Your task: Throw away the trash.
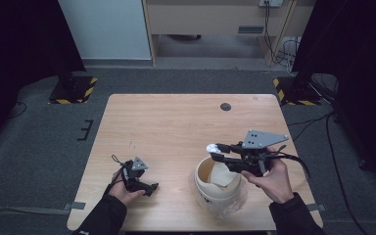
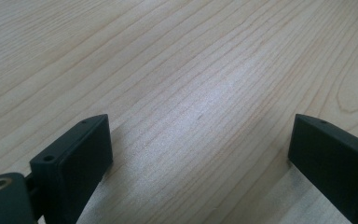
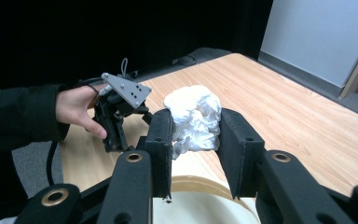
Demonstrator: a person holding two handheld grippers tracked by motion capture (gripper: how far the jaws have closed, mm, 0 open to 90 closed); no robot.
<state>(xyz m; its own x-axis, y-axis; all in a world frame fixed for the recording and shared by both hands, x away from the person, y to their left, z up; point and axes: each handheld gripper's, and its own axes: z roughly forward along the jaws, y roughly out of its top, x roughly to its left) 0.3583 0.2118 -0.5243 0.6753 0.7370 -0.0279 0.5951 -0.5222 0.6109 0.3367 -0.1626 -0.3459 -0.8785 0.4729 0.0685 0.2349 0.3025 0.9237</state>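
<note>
My right gripper (image 1: 215, 151) (image 3: 193, 140) is shut on a crumpled white paper ball (image 1: 211, 147) (image 3: 193, 114), pinched between both pads. It holds the ball just above the far rim of a round white bin (image 1: 210, 196) (image 3: 200, 184) near the table's front edge. The bin's inside is tan, with something white lying in it. My left gripper (image 1: 149, 187) (image 2: 198, 154) rests low over the bare wood at the front left. Its jaws stand wide open with nothing between them. In the right gripper view, the left gripper (image 3: 121, 100) sits beyond the ball in a hand.
The wooden table (image 1: 176, 122) has a small dark round grommet (image 1: 225, 106) near its far edge. Clear plastic bunches around the bin's base. Grey carpet surrounds the table, with stand feet marked in yellow and black at both far corners.
</note>
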